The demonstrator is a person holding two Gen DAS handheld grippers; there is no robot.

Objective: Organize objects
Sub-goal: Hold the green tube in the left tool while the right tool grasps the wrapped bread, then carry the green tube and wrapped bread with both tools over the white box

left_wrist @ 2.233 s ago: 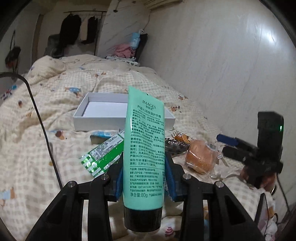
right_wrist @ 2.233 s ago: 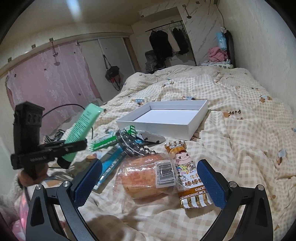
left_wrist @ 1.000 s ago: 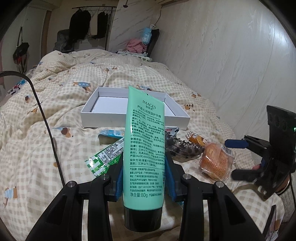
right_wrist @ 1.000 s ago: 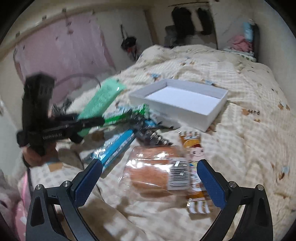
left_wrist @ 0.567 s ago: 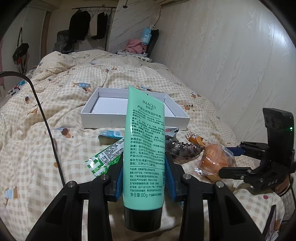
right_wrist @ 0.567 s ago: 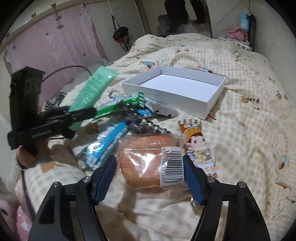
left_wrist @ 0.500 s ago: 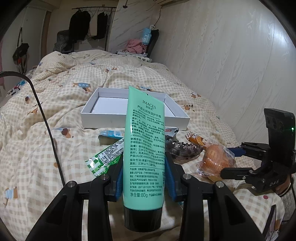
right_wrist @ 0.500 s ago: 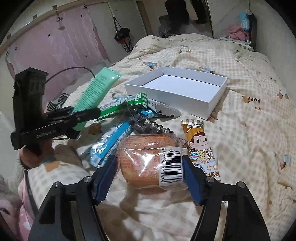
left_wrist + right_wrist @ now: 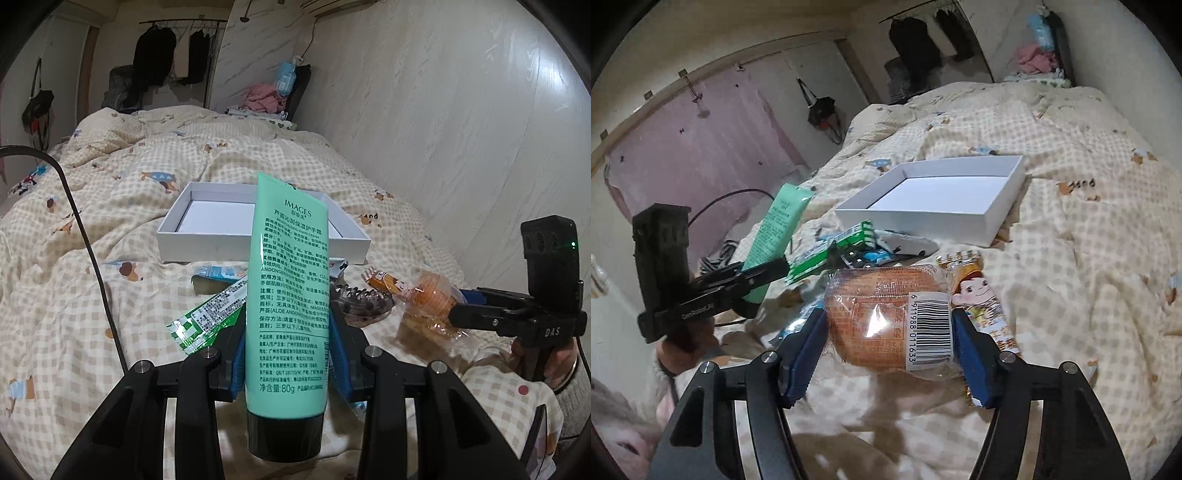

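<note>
My left gripper (image 9: 288, 328) is shut on a mint-green hand-cream tube (image 9: 288, 258), held upright with its black cap toward the camera. The same tube (image 9: 779, 225) and left gripper (image 9: 775, 271) show at the left of the right wrist view. My right gripper (image 9: 888, 343) is shut on a wrapped round bread (image 9: 886, 314); both blue pads press its clear wrapper. From the left wrist view, the bread (image 9: 428, 302) sits in the right gripper (image 9: 458, 304), just above the quilt. An open white box (image 9: 207, 251) lies behind, its inside bare; its front wall (image 9: 923, 221) faces the right wrist view.
On the checked quilt lie a green packet (image 9: 207, 314), a blue packet (image 9: 218, 273), a dark hair claw (image 9: 364, 302) and a snack stick packet with a cartoon child (image 9: 979, 306). A black cable (image 9: 92, 258) crosses the left side. A wall runs along the right.
The right gripper's jaws came in from wide open and closed on the wrapped bread, then rolled and raised it slightly. The left gripper and its tube stayed put.
</note>
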